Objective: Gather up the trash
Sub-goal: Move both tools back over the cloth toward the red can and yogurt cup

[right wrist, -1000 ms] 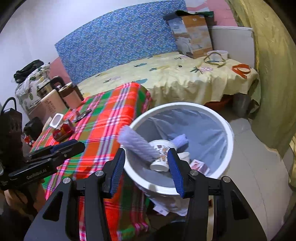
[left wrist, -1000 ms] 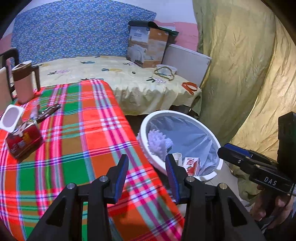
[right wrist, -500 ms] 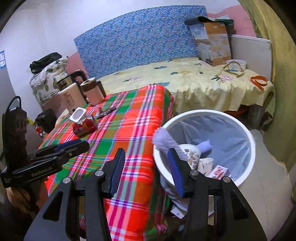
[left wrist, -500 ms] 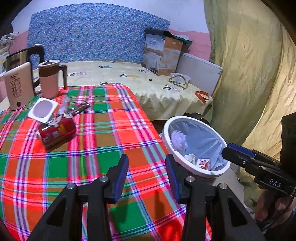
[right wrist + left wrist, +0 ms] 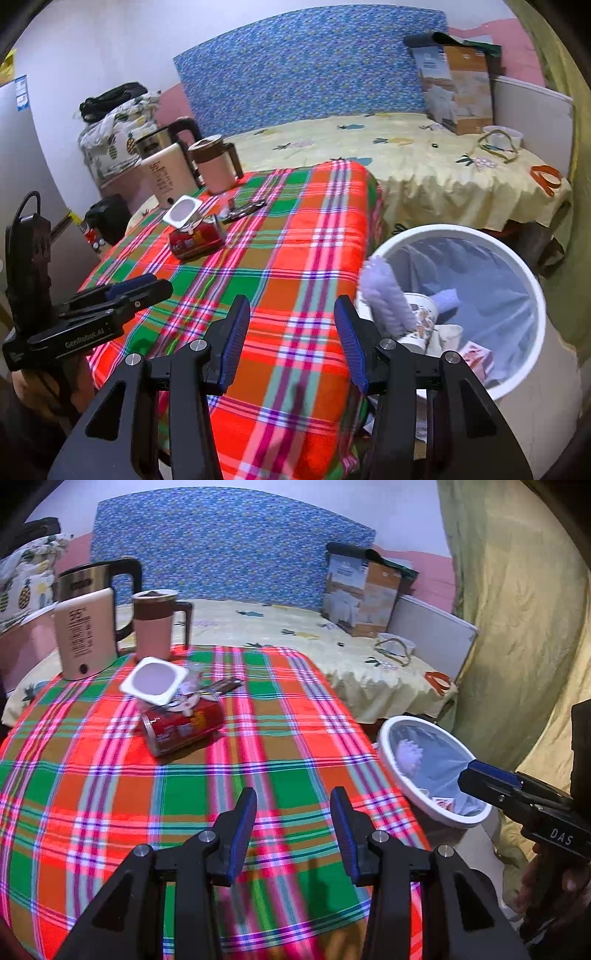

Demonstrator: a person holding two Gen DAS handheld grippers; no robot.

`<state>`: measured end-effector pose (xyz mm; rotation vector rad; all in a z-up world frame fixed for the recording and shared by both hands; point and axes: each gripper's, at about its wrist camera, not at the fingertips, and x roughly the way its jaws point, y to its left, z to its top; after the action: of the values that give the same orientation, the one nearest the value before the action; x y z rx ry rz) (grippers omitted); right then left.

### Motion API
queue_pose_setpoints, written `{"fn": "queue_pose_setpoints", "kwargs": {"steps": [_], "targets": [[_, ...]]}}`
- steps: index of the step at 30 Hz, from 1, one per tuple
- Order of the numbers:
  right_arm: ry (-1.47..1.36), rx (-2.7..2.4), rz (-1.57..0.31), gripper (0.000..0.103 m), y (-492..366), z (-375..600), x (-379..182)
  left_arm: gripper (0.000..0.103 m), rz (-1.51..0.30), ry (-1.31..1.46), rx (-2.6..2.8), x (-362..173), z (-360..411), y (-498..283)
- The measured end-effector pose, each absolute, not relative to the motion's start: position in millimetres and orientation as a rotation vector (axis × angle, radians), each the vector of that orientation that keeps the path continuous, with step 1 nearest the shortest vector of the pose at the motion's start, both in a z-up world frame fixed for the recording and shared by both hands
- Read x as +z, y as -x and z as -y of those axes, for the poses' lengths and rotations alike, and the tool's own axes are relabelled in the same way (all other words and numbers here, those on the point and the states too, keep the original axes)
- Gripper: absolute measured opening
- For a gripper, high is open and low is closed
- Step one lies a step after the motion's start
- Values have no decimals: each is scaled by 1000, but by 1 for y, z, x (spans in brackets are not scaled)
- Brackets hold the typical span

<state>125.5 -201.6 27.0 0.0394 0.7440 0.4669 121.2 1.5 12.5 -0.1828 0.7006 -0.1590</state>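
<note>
Left to right, a kettle (image 5: pixel 90 578), a cream appliance (image 5: pixel 85 631) and a pink mug (image 5: pixel 154 624) are crowded at the tabletop's (image 5: pixel 110 794) far edge, and could be knocked if the trash just in front is reached carelessly. The white cup (image 5: pixel 155 681) is propped on the toppled red can (image 5: pixel 183 726), so either may be rolled away. Both the left gripper (image 5: pixel 293 827) and right gripper (image 5: pixel 291 336) are held empty, fingers spread. The bin (image 5: pixel 524 284) is set right, below the edge.

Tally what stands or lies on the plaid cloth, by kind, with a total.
Jugs and kettles: 3 (steel kettle, cream kettle, pink jug)
Cans: 1 (red can)
Cups: 1 (white cup)
Dark wrappers: 1
Total: 6
</note>
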Motion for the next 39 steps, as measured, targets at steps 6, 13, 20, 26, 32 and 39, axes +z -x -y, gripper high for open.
{"fn": "queue_pose_setpoints", "kwargs": {"steps": [6, 13, 20, 26, 32, 39], "targets": [[-13, 509, -743, 50, -128, 182, 30, 43, -694, 199, -94, 12, -28, -120], [-5, 543, -741, 60, -136, 164, 30, 47, -686, 223, -31, 11, -56, -123], [22, 565, -760, 60, -141, 150, 27, 47, -680, 225, -8, 9, -75, -139], [16, 553, -772, 60, -151, 146, 25, 48, -679, 239, 21, 7, -92, -161], [4, 548, -805, 60, -163, 141, 18, 48, -683, 259, 26, -1, -105, -184], [8, 548, -831, 60, -169, 139, 9, 56, -686, 226, -13, -11, -111, -210]]}}
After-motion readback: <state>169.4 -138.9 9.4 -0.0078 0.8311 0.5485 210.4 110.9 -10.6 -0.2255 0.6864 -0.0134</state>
